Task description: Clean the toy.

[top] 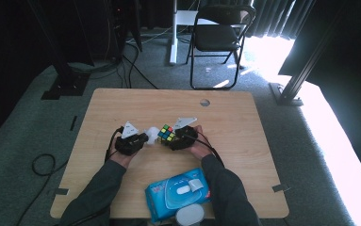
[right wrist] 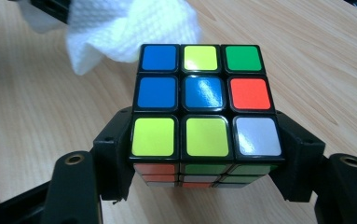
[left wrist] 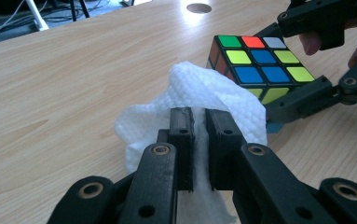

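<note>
Right gripper (top: pixel 174 137) pinches a Rubik's cube (right wrist: pixel 203 109) by two opposite sides – jaws clamped on it, the cube lifted just above the wooden surface (top: pixel 244 136) near its middle. Left gripper (left wrist: pixel 199 126) has its jaws pressed nearly together on a white wet wipe (left wrist: pixel 204 91), bunched up and draped over the jaw tips – the wipe touches the cube's near side. A blue wipes pack (top: pixel 178 193) lies at the surface's near edge, between the person's forearms.
</note>
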